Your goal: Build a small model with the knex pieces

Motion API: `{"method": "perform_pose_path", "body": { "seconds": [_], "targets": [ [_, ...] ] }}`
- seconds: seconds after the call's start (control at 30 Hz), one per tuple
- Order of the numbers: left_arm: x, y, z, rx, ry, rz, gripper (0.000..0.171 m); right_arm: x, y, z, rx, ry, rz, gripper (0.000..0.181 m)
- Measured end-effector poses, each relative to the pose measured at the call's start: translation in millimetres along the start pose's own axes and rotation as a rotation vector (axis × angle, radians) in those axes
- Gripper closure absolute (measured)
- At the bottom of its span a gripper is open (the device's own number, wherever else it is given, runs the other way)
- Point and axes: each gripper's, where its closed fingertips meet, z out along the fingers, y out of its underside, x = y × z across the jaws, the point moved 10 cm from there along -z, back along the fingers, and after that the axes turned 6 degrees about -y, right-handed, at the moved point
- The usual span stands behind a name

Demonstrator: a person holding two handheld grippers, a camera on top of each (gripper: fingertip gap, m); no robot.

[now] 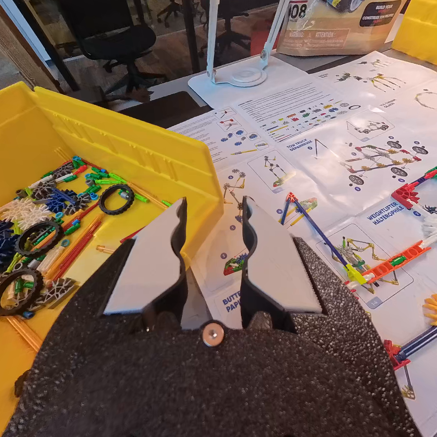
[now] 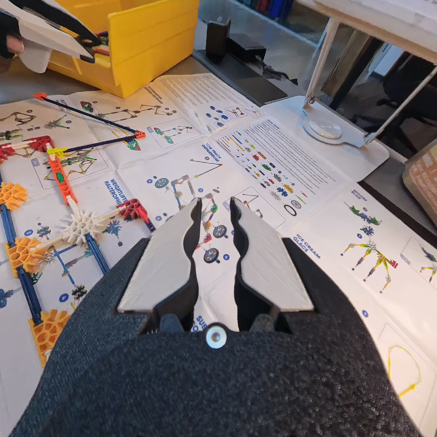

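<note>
Both grippers empty. Left gripper: jaws spread wide, nothing between them. It sits at the edge of the yellow bin, one finger over the bin's inside, the other over the instruction sheet just beside the bin wall. We can't tell whether it touches the wall. The nearest items are the loose parts on the bin floor: rods, connectors and a black tyre close to the finger on that side. The parts lie jumbled and overlapping, rods crossing under tyres, so we see little bare floor around any one piece. Right gripper: jaws apart with a narrower gap, nothing pinched, hanging over the middle of the sheet. Closest to it is the red corner piece, just off to its left and not touching. That piece joins by a pale rod to the white hub of the built frame, which also carries an orange strip and blue rods, all lying flat on the sheet. The frame sits between the two grippers. A white lamp base stands on the sheet's far edge and a cardboard box behind it, both well apart from either gripper.
</note>
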Motion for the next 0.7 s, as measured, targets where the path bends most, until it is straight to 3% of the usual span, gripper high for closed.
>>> {"method": "perform_pose_path", "body": {
  "seconds": [0.17,0.33,0.7],
  "targets": [
    [3,1,2,-0.004,0.015,0.006,0.128,11,-22,43,-0.185,-0.064,-0.004,0.176],
    [7,0,0,0.009,0.028,0.024,0.129,18,-17,76,-0.371,-0.108,0.061,0.181],
    [10,0,1,0.010,0.050,0.035,0.129,20,-8,85,-0.404,-0.103,0.071,0.181]
  ]
}}
